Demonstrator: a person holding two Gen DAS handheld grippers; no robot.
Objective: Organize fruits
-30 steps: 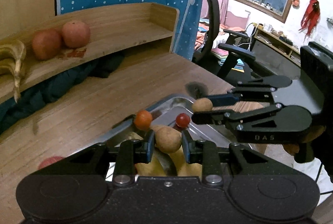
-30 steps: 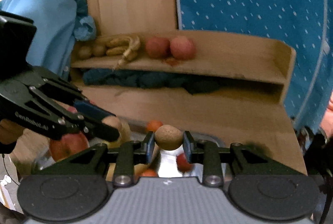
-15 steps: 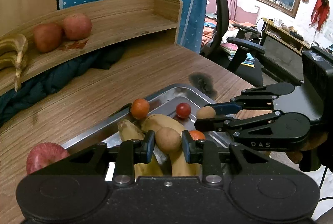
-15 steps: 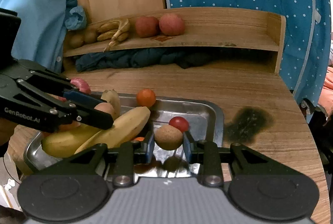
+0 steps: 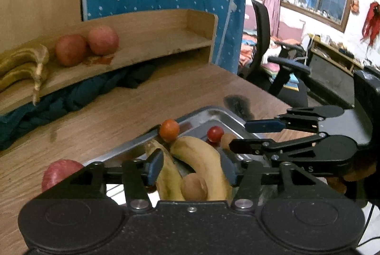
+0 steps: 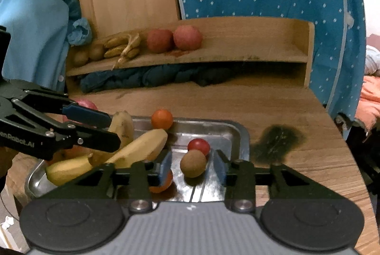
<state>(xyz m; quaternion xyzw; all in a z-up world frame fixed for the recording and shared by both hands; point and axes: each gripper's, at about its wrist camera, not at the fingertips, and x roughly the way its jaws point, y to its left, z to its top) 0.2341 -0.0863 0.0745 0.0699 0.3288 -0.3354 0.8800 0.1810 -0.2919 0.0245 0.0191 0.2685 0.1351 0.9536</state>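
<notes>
Between the wide-open right tongs [image 6: 192, 166], a brown kiwi [image 6: 192, 163] sits loose in the metal tray [image 6: 234, 130], just touching a small red tomato [image 6: 198, 145]. The left tongs [image 5: 192, 167] are open too, with another kiwi [image 5: 194, 186] resting on the bananas [image 5: 206, 160]. Farther back on the shelf [image 6: 237, 53] lie apples [image 6: 174, 38], so these round kiwis could roll away if bumped.

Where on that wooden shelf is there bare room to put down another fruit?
The shelf is bare from the two red apples to its right end wall. Its left part is crowded: bananas against the apples, then two brown fruits at the far left. The cubby below holds dark cloth.
</notes>
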